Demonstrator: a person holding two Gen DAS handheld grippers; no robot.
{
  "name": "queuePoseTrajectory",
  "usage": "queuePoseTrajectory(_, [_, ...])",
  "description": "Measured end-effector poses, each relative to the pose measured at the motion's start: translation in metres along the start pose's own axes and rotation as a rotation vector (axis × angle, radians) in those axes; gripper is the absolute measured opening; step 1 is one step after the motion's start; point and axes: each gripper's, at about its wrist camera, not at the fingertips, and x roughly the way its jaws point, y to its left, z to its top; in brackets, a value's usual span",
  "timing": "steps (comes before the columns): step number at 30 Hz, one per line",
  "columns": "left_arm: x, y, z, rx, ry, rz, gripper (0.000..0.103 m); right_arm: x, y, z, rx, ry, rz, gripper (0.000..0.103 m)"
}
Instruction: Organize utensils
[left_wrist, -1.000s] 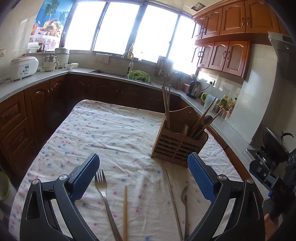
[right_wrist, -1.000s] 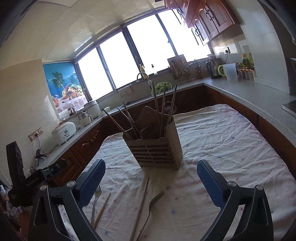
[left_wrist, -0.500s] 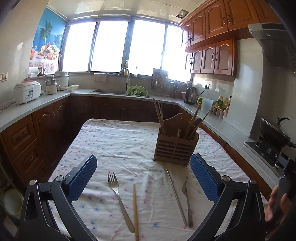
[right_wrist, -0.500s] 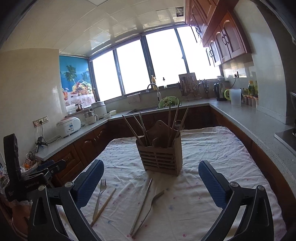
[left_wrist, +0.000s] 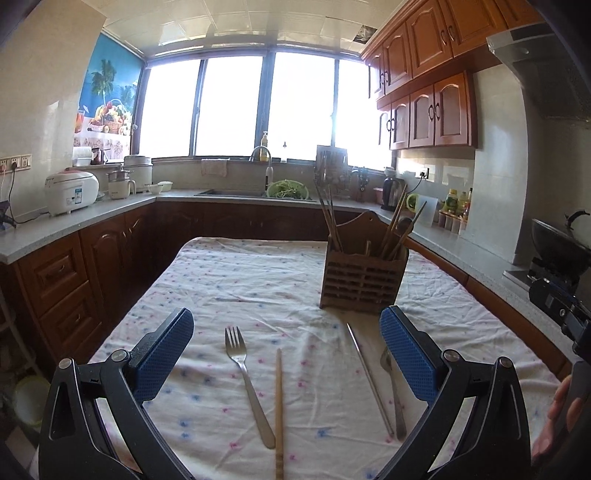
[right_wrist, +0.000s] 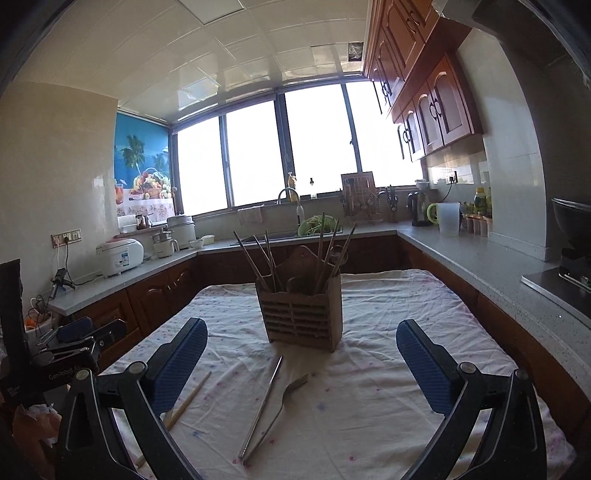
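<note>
Your wooden utensil caddy (left_wrist: 364, 275) at one o'clock already holds chopsticks, but a fork (left_wrist: 246, 380), a wooden chopstick (left_wrist: 279, 406), a metal chopstick (left_wrist: 369, 378) and a second fork (left_wrist: 393, 395) lie loose on the tablecloth (left_wrist: 258, 280). The left gripper (left_wrist: 286, 354) and right gripper (right_wrist: 301, 363) are both spread wide and empty, so most sorting looks undone.

White rice cooker (left_wrist: 71, 192) on grey counter, green colander (left_wrist: 287, 189) by sink, kettle (right_wrist: 418, 208), wok (left_wrist: 557, 246)

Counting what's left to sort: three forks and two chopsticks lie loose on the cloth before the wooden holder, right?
Not quite: the left wrist view shows two forks, not three. The wooden chopstick and metal chopstick do lie loose before the wooden holder.
</note>
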Motion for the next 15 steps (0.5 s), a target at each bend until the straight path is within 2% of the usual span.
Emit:
queuePoseTrajectory(7, [0.011, -0.009, -0.034, 0.030, 0.071, 0.015, 0.103, 0.007, -0.001, -0.040, -0.025, 0.054, -0.028, 0.103])
queuePoseTrajectory(15, [0.008, -0.020, -0.042, 0.074, 0.073, 0.026, 0.103, 0.004, -0.001, -0.056, -0.034, 0.084, -0.036, 0.103])
